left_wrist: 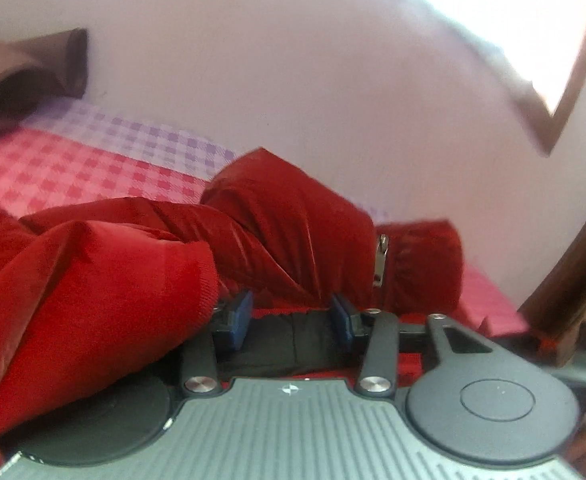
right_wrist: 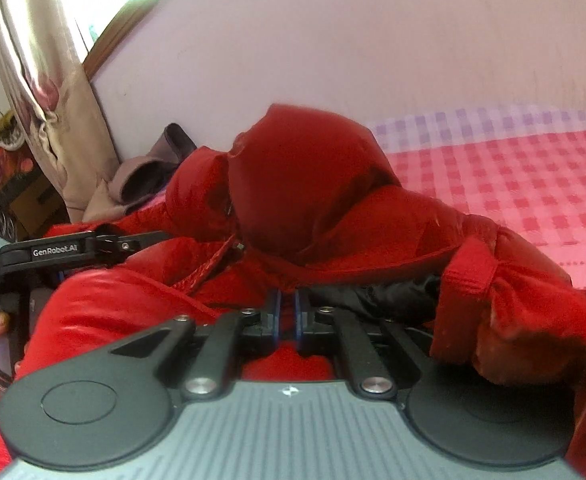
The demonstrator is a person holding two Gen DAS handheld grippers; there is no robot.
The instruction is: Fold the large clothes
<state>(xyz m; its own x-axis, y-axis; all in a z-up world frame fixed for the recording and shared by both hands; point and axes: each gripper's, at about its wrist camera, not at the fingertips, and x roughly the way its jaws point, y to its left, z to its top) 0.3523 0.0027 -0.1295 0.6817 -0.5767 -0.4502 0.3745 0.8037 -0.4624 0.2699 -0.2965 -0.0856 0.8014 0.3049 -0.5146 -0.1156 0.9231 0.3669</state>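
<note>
Pinching a fold of the one red puffer jacket (right_wrist: pixel 313 184), the right gripper (right_wrist: pixel 288 312) has its two blue pads nearly together. The left gripper (left_wrist: pixel 291 318) stands wide, its pads apart over black lining. Heaped close ahead of both tools, the jacket lies on one checked bedsheet (left_wrist: pixel 93 160); one curtain (right_wrist: pixel 49 80) hangs far left.

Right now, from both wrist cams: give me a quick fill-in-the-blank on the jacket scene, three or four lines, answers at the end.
1. The puffy jacket is ____ in colour.
2. The left gripper has its fingers ____, with a wide gap between them.
3. The right gripper is nearly ____ on the jacket's hem.
4. The checked bedsheet under the jacket is mostly ____.

Answers: red; open; shut; pink
</note>
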